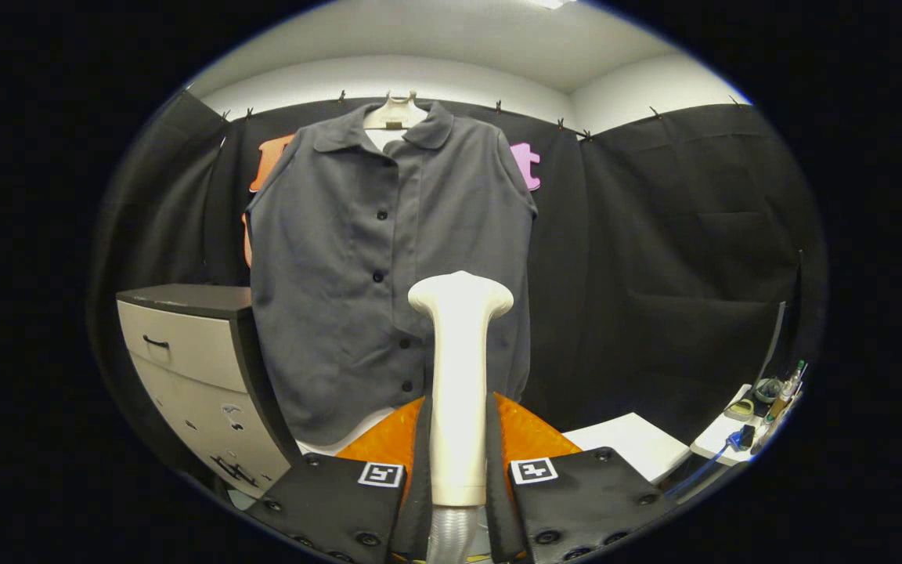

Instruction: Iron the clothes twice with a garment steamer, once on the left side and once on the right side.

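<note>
The gripper (459,458) pinches the steamer (460,376) by its upright handle, both fingers pressed against its sides. The steamer's head points up and away, in front of the lower part of the shirt (373,266), which hangs buttoned on a hanger (394,113) against the booth wall beyond the fingers. A cabinet (189,368) with drawers stands beside the shirt's hem
</note>
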